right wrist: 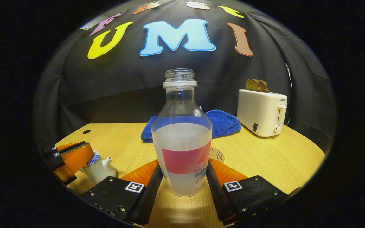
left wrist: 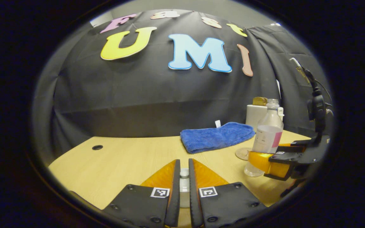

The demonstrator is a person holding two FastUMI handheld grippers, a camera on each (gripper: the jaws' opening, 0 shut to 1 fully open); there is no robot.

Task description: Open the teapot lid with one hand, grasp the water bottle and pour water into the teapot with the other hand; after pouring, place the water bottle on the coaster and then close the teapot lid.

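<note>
We see the water bottle upright on the table, uncapped, right gripper clamped on its sides; coaster just behind. Left gripper pinches the teapot lid knob; teapot at left

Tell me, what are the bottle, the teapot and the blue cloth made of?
The bottle looks like clear plastic: you can see the water through it. The teapot seems glazed ceramic, white and shiny. The blue cloth looks like soft, fluffy microfibre, folded.
</note>
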